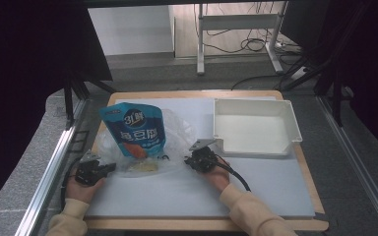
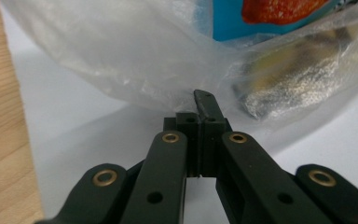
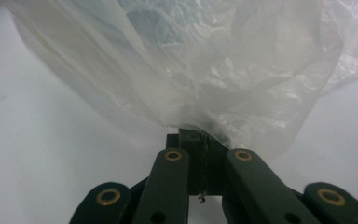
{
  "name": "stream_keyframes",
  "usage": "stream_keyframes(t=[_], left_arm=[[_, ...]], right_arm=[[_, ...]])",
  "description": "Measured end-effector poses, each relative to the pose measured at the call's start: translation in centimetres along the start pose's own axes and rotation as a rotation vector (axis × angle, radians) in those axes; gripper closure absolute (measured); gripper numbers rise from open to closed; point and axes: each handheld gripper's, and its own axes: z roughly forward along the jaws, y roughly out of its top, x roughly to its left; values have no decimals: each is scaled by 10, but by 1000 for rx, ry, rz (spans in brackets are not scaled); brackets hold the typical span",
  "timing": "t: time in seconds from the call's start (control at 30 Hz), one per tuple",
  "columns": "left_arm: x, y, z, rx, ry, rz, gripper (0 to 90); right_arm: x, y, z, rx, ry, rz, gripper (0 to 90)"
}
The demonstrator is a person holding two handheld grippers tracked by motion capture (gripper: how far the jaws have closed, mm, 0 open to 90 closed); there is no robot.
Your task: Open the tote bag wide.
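A clear plastic bag lies on the white mat, holding a blue printed pouch and a pale yellow packet. My left gripper is at the bag's left lower corner. In the left gripper view the left gripper is shut, its tips touching the film under the pouch and beside the packet; whether film is pinched I cannot tell. My right gripper is at the bag's right lower edge. In the right gripper view the right gripper is shut with crumpled film running into the jaws.
A white empty tray stands at the back right of the mat. The wooden board's edge runs close to the left gripper. A cable trails from the right gripper. Metal rails flank the table.
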Motion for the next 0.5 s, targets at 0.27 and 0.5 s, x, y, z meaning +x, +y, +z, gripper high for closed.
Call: stream_keyframes(t=[0.27,0.5], left_arm=[[2,-1,1,-5,-7,-13,900],[2,-2,1,-6,-10,-10,897]], right_arm=[[1,0,-1,0,0,2,845],[-1,1,-6,-8,28,12,709]])
